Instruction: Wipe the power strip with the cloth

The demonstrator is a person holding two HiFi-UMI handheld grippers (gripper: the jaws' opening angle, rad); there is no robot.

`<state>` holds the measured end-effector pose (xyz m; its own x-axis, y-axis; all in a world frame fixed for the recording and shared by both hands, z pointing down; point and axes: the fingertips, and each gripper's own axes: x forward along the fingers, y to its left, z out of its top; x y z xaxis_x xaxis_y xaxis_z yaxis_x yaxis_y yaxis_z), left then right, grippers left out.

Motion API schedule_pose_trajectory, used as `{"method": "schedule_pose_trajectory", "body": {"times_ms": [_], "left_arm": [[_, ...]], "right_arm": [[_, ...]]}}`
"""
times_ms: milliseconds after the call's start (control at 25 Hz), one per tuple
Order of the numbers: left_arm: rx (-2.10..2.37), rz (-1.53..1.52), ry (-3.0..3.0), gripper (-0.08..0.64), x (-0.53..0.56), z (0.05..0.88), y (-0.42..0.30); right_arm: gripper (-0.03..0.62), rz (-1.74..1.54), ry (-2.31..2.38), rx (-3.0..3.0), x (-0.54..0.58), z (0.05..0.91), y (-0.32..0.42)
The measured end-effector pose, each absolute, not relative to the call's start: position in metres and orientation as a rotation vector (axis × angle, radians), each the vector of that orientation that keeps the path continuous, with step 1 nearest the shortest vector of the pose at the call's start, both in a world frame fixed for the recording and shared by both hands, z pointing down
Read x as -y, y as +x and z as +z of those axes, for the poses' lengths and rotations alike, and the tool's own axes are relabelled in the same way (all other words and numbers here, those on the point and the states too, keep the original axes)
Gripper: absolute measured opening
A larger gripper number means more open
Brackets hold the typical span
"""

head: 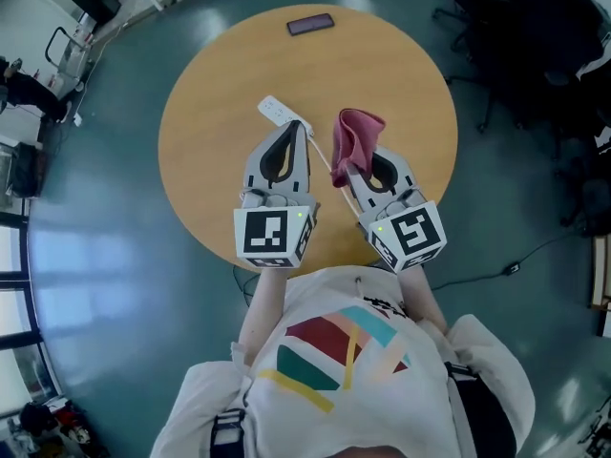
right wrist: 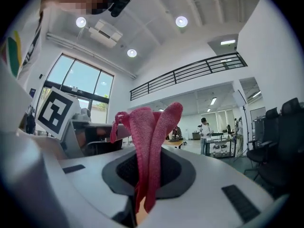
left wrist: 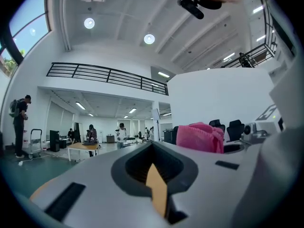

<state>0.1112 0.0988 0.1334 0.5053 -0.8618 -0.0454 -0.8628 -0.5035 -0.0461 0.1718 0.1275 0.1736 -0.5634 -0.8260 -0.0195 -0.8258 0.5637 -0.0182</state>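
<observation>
Above near table [head: 212,184] edge: right gripper [right wrist: 137,207] grasping cloth [right wrist: 151,137], raised; left gripper [left wrist: 157,190] clenched, empty. Next: lowering cloth onto power strip [head: 277,111], far left.

The white power strip [head: 276,111] is lying flat near the middle of the round desk [head: 382,65], with its long side pointing to 10 o'clock. The pink cloth [head: 355,139] is sitting at the strip's 4 o'clock. It is folded and bunched, and the right hand-held gripper [head: 353,170] is pinching one end of it.
</observation>
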Motion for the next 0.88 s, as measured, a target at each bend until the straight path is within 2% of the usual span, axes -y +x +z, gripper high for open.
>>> {"method": "schedule_pose_trajectory", "body": {"times_ms": [680,880], "left_arm": [[-1.599,-0.004,-2.634,0.043,-0.085,0.138,0.096],[-1.575,0.027,-2.643,0.043,-0.081,0.133,0.097]], "right_arm": [[0.038,0.013,-1.483,-2.841,-0.112,0.188,0.157],[0.038,0.139,-1.548,-2.865,-0.104,0.180,0.154]]}}
